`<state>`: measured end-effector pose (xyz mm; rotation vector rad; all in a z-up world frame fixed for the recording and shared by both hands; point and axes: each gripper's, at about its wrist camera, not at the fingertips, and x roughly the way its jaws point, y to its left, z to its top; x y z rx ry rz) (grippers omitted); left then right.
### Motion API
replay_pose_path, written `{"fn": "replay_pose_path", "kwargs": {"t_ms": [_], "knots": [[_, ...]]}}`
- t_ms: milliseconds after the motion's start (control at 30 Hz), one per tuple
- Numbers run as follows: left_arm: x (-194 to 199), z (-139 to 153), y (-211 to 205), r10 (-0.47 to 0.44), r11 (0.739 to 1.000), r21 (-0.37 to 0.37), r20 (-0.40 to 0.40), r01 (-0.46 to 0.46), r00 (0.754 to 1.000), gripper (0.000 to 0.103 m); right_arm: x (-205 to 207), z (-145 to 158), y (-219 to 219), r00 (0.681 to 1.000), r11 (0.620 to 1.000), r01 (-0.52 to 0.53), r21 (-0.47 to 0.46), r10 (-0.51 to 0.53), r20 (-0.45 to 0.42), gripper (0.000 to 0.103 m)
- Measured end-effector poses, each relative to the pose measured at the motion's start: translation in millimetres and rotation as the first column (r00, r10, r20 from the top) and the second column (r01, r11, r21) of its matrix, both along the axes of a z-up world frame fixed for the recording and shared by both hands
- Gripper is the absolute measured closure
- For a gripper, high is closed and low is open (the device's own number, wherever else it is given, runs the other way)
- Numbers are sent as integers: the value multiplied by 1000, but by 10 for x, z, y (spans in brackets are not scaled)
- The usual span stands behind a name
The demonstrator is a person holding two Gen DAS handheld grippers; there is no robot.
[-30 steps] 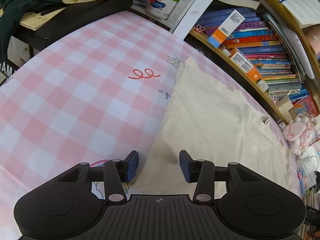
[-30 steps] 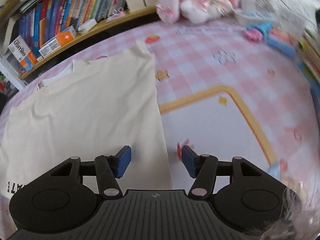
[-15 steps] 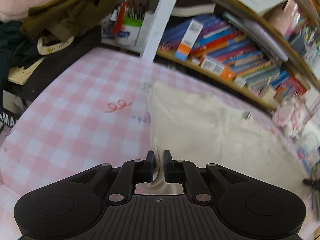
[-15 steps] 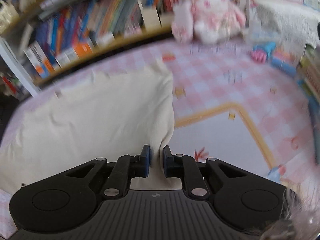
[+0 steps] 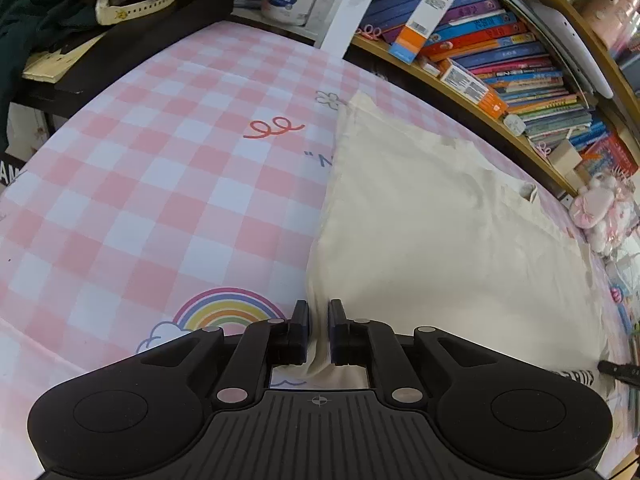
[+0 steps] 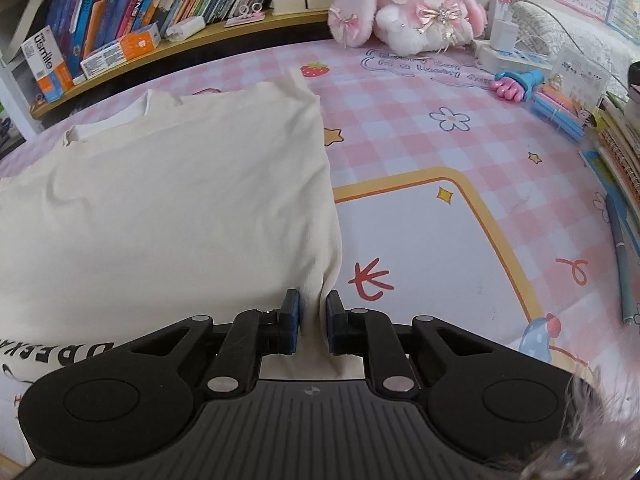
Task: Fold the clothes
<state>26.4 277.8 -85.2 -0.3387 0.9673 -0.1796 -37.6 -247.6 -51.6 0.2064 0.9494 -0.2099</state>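
A cream T-shirt (image 5: 432, 236) lies flat on the pink checked table cover (image 5: 160, 184), its sleeves folded in and black lettering near its near edge. My left gripper (image 5: 318, 312) is shut on the shirt's near left corner, with cloth bunched between the pads. In the right wrist view the same T-shirt (image 6: 172, 208) fills the left half. My right gripper (image 6: 312, 304) is shut on its near right corner, the fabric pinched into a ridge between the blue pads.
A curved shelf of books (image 5: 500, 52) runs along the far side. A pink plush rabbit (image 6: 404, 4) sits at the back right. Pens, a charger and stacked notebooks (image 6: 616, 128) line the right edge. A dark shelf with a watch (image 5: 132, 4) stands far left.
Both grippers went from open over the shirt's near corners to shut on them. The pinched corners have bunched and lifted slightly, and both views tilted up then back down.
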Motion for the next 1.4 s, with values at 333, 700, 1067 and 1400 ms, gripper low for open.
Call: {"fn": "replay_pose_path", "kwargs": {"t_ms": [333,700,1067,1400], "knots": [[-73,13,97,-31,999,-27,19,31,999,73,-109,195,212,999,994,0,-110,4,34,70],[-239,113,-60,34,999,31,95,-37,995,40,-270,284,595,989,981,-125,-150,135,58,54],[-551,242,-415,135,986,90,61,-140,989,26,-224,227,374,973,974,-207,-90,214,86,42],[-646,395,-724,158,979,126,31,-160,987,19,-507,73,149,982,984,-178,2,178,61,38]]}}
